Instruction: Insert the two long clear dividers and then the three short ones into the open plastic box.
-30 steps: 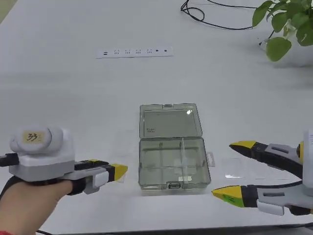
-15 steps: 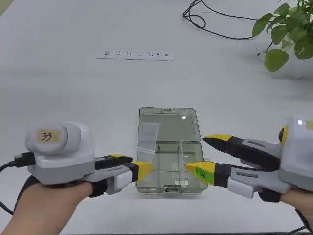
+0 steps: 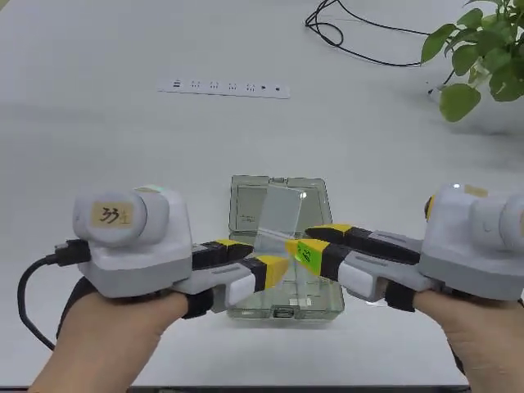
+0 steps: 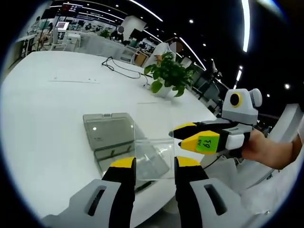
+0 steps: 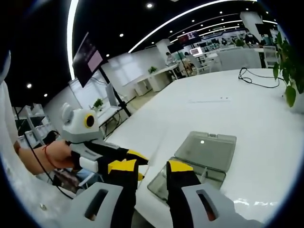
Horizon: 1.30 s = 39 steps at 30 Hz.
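Note:
The smoky clear plastic box (image 3: 246, 214) lies open at the table's near middle, lid folded back, with dividers standing inside. Over its front left my left gripper (image 3: 255, 256) is shut on a clear divider (image 3: 282, 214), which stands up tilted above the box. In the left gripper view the divider (image 4: 153, 142) spans the gap between the jaws of the gripper (image 4: 154, 164), above the box (image 4: 107, 133). My right gripper (image 3: 315, 241) is open, its tips just right of the divider's lower edge. Its jaws stand apart in its own view (image 5: 151, 166), over the box (image 5: 205, 151).
A white power strip (image 3: 223, 86) lies at the far middle of the table. A black cable (image 3: 360, 45) loops at the back right beside a green plant (image 3: 479, 53). A black cord (image 3: 33, 282) trails from the left gripper.
Both grippers have come in from the sides to meet over the box. The left one has lifted the clear divider from the table and carried it rightwards above the box.

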Each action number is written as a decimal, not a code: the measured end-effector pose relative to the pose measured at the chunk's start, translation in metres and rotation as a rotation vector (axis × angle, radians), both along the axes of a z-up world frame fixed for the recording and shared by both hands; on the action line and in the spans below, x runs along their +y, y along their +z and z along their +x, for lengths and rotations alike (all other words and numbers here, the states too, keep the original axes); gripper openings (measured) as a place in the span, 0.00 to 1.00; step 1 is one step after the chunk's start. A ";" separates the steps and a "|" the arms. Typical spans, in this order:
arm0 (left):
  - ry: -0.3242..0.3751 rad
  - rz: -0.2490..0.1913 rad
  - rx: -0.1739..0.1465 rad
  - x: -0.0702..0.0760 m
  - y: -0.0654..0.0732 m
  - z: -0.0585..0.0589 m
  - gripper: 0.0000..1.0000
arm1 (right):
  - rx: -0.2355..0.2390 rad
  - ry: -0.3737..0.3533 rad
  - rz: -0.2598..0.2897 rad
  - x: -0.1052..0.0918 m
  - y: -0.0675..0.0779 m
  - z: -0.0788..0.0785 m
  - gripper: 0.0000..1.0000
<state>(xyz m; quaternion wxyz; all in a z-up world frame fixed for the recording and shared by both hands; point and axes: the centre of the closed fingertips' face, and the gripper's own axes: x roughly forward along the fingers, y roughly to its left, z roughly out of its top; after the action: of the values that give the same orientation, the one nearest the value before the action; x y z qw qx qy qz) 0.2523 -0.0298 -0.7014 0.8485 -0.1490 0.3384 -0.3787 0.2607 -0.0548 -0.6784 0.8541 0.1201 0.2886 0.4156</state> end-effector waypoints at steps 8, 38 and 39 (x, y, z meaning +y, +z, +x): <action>-0.021 0.025 -0.035 -0.004 0.002 0.000 0.30 | 0.044 -0.045 0.020 0.005 -0.003 0.004 0.16; -0.039 0.058 -0.073 -0.008 0.000 -0.001 0.33 | 0.098 -0.145 0.019 0.008 -0.004 0.007 0.06; -0.040 0.058 -0.071 -0.008 0.000 -0.001 0.33 | 0.099 -0.143 0.020 0.008 -0.004 0.008 0.06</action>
<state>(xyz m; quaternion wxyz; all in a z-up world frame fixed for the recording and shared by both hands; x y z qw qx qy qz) 0.2510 -0.0375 -0.7014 0.8561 -0.1041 0.3217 -0.3908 0.2684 -0.0468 -0.6827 0.8651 0.1694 0.3170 0.3499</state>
